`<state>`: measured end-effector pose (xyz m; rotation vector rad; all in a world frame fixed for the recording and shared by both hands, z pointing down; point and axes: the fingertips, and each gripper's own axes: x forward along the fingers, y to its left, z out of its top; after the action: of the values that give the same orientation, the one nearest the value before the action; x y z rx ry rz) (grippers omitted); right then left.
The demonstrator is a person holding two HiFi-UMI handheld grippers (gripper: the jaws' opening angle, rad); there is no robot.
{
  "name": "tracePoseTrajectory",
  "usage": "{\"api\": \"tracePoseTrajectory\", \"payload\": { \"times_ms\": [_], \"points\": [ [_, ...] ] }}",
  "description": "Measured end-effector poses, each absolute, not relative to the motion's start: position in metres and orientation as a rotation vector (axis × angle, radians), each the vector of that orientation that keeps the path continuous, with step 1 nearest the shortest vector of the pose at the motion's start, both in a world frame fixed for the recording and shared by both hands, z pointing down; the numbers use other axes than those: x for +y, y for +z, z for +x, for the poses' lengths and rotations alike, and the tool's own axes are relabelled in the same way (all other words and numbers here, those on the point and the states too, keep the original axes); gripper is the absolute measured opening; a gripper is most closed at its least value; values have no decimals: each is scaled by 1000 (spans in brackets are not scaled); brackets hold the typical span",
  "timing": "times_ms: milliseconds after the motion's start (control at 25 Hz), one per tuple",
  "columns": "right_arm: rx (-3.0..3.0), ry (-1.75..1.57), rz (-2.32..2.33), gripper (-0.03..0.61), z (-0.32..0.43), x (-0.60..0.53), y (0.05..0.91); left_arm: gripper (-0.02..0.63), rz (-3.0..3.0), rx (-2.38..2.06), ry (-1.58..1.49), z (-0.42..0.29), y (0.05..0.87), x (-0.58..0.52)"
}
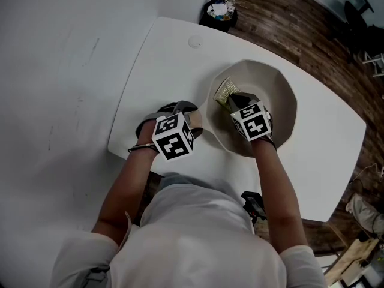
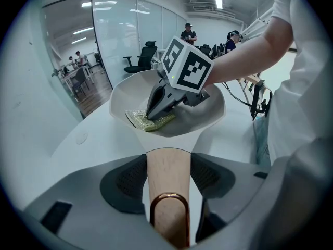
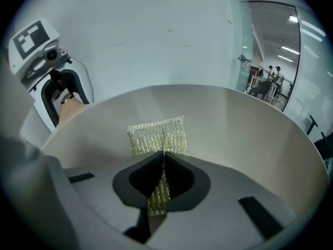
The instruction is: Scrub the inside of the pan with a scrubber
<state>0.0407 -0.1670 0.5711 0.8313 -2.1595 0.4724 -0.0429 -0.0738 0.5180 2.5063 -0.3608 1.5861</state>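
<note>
Here the pan (image 1: pixel 283 101), cream-white, smooth and faceted in shape, stands on the white table (image 1: pixel 168 53). Its pale wooden handle (image 2: pixel 167 168), which ends in a copper-coloured loop (image 2: pixel 169 195), is clamped between the jaws of the left gripper (image 1: pixel 183 110). The right gripper (image 3: pixel 162 160) is closed tightly on the scrubber (image 3: pixel 156 134), a flat yellow-green pad of glittering mesh. The pad lies against the inside surface of the pan.

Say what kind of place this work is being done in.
Most likely an open-plan office or lab, not a kitchen. The left gripper view shows glass partition walls, an office chair and people at desks. The pan sits on a plain white table.
</note>
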Motion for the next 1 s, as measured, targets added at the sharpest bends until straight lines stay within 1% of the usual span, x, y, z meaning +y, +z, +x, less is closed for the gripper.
{"api": "tracePoseTrajectory", "payload": {
  "times_ms": [520, 1000],
  "points": [
    [-2120, 557, 655, 26, 26, -130, 574, 262, 2499, -374, 1592, -43, 518, -73],
    [-1969, 618, 559, 26, 36, -95, 577, 262, 2486, -393, 1590, -43, 517, -71]
  ]
}}
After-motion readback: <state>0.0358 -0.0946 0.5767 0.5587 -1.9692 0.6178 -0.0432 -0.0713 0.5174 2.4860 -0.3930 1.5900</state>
